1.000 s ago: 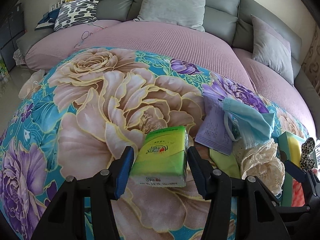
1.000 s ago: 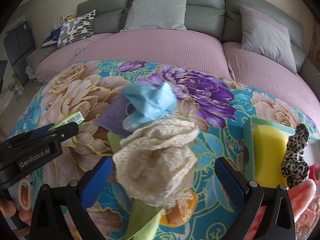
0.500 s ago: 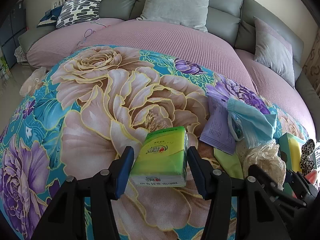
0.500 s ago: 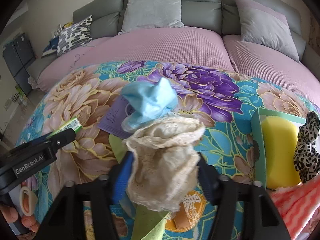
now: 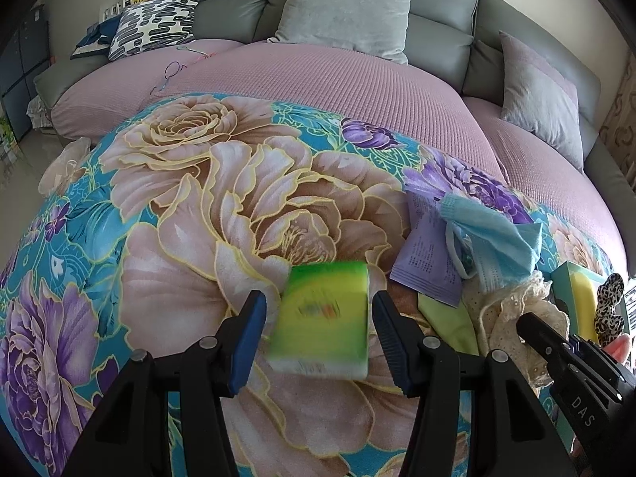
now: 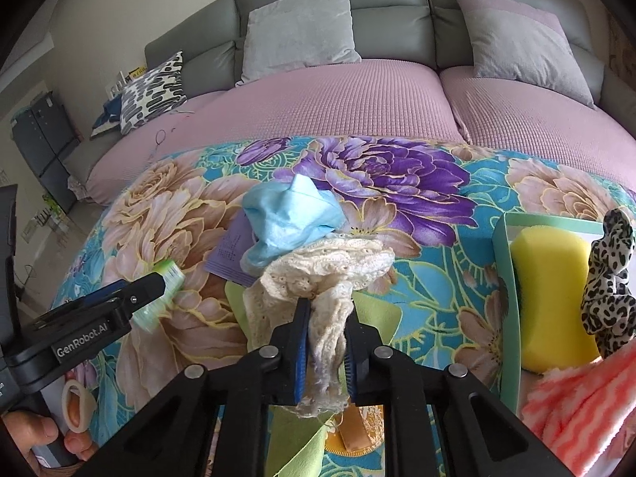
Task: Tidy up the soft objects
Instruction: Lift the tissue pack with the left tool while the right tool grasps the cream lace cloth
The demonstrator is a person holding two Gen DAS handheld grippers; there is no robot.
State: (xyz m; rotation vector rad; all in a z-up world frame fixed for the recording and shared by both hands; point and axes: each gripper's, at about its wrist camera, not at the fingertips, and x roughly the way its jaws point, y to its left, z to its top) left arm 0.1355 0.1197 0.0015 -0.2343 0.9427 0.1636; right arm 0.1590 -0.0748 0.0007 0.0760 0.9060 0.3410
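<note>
right wrist view shows us the right gripper with its jaws just closed, clamped on the cream lace cloth, whose upper folds bunch above the fingertips over the floral blanket. just beyond the lace lies a blue face mask resting partly on a purple leaflet. toward the blanket's right edge we see a mint tray holding a yellow sponge, a leopard scrunchie and a pink striped cloth. in the left wrist view the left gripper stands apart around a blurred green tissue pack; we cannot tell whether its pads touch it.
</note>
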